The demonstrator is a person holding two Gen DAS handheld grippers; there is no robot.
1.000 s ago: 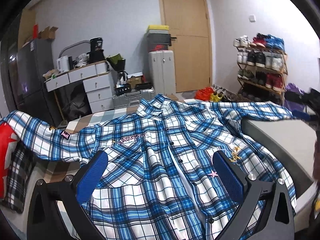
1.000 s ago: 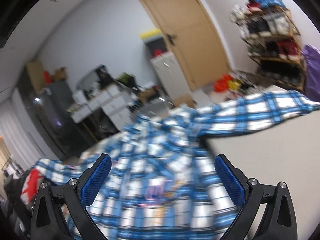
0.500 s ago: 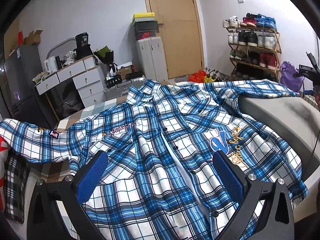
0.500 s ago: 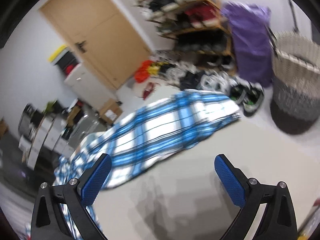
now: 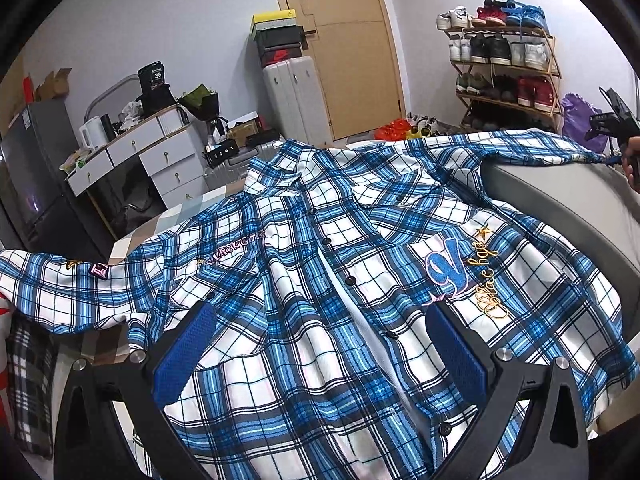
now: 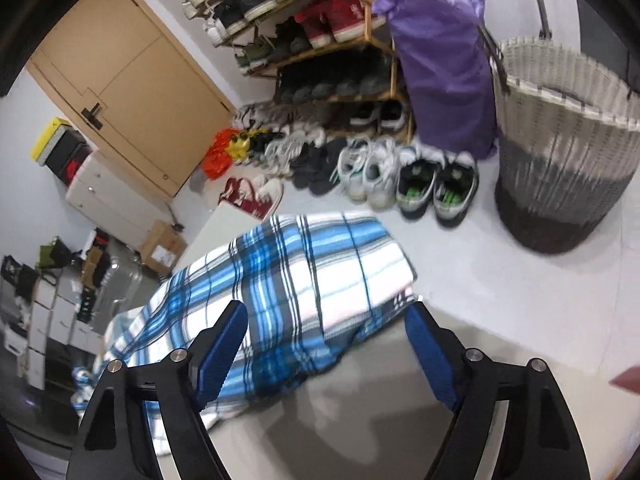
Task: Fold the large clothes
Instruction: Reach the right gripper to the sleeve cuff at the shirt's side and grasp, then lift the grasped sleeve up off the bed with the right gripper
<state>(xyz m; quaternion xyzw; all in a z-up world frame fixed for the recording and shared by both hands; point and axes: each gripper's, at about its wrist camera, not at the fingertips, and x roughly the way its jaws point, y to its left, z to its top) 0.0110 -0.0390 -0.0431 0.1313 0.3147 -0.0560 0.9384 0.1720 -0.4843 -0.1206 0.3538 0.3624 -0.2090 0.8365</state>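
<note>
- The blue-and-white plaid button-up shirt (image 5: 340, 288) lies spread front-up on the grey table (image 5: 560, 200), collar at the far side, sleeves stretched left and right.
- The left gripper (image 5: 320, 344) hovers over the shirt's near hem, jaws wide apart, gripping nothing.
- The right gripper (image 6: 326, 344) is closing around the right sleeve's cuff (image 6: 320, 264) at the table's far right edge; pads not yet pressing.

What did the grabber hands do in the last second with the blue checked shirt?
The right hand-held gripper swung away from the shirt's body out to the end of its sleeve, and its jaws are closing around the cuff without pinching it yet. The left hand-held gripper dipped slightly closer, open. The shirt stayed spread flat on the table.
</note>
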